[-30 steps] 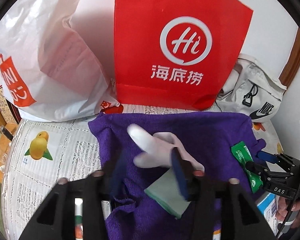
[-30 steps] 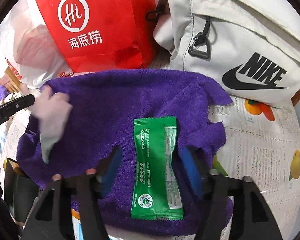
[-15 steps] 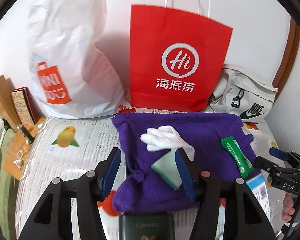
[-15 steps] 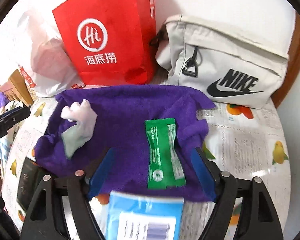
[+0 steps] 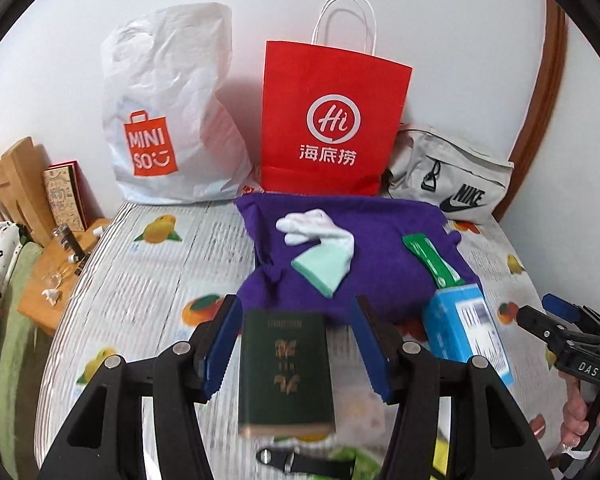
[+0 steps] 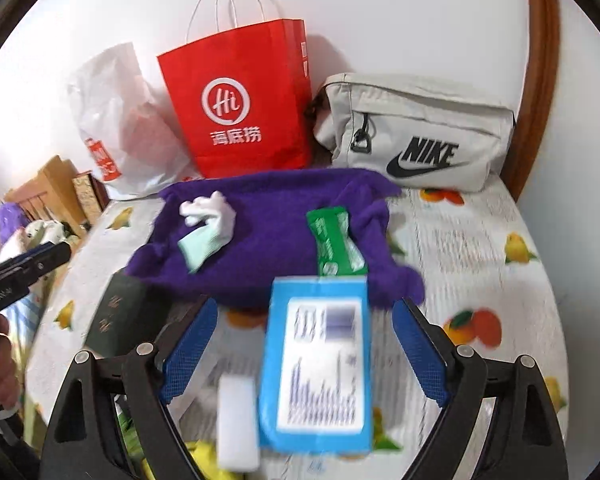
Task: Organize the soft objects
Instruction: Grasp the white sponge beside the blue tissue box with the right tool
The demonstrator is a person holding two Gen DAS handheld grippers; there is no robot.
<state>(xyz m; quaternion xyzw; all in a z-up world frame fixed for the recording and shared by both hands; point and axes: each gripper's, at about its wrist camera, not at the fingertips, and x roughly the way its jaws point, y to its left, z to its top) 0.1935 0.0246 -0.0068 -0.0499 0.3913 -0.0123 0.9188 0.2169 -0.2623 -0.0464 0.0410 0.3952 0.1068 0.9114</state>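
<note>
Purple towel [image 5: 352, 248] on the table, white glove [image 5: 320, 240] and green packet [image 5: 432, 258] lying on it, left gripper [image 5: 296, 344] and right gripper [image 6: 300, 352] near its front edge, jaws spread wide, empty

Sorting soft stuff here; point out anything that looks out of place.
The purple towel lies rumpled, its front corner bunched. On it sit a white glove and a green packet, askew.

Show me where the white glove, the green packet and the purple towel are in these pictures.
white glove [image 5: 320, 229]: left wrist view, on its palm.
green packet [image 6: 334, 240]: right wrist view, on the middle of its printed face.
purple towel [image 5: 384, 260]: left wrist view, on bare cloth between glove and packet.
</note>
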